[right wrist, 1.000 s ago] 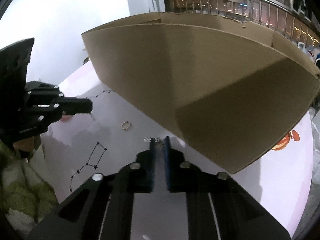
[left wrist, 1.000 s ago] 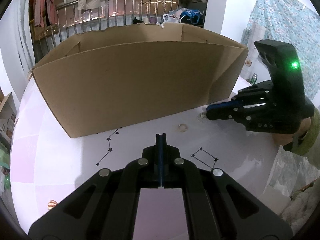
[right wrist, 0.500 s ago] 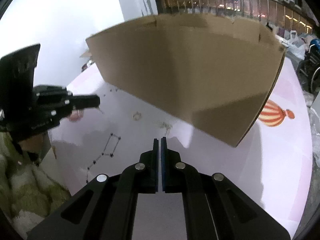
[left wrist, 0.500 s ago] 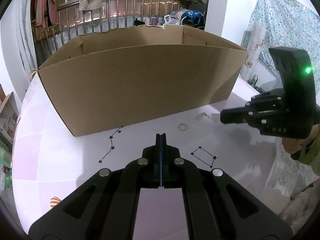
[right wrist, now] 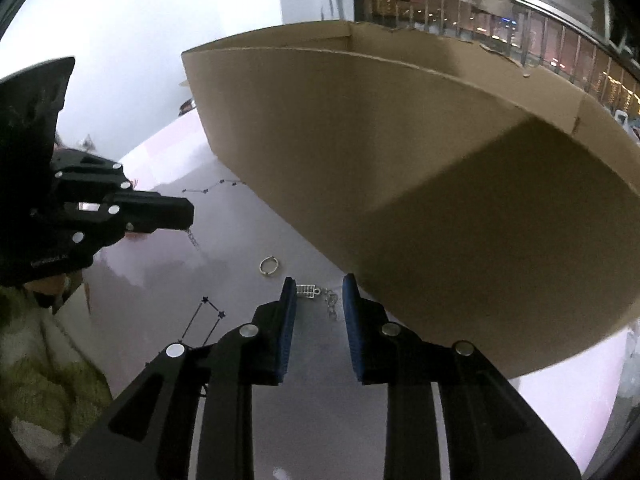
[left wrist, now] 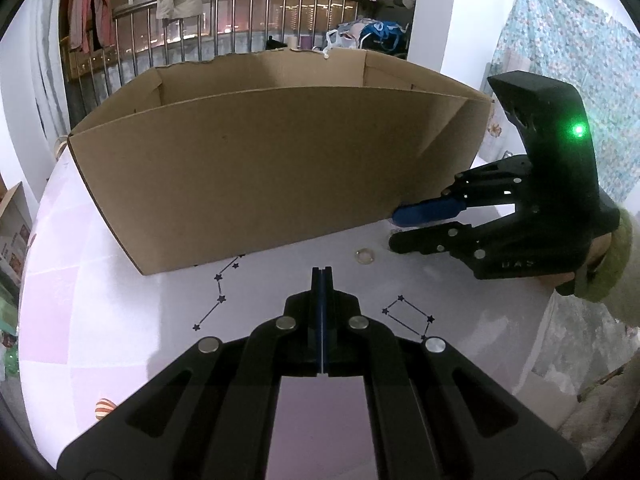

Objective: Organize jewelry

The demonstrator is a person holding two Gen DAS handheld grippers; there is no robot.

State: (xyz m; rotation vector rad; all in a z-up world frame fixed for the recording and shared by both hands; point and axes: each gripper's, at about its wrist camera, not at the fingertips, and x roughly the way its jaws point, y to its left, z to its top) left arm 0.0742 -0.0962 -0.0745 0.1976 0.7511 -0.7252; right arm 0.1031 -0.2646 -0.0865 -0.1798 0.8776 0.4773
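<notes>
The right claw has just been opening, its jaws apart around a silver chain by the box. Only this view shows it. The left claw is closed, empty, near the ring.

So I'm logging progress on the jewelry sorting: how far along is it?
Early. Nothing visibly done: the cardboard box's inside is hidden. In hand: the right gripper, jaws just opening, sits at a silver chain piece on the table, not gripping it. Left: that piece and the ring beside it. The left gripper is shut and empty.
</notes>
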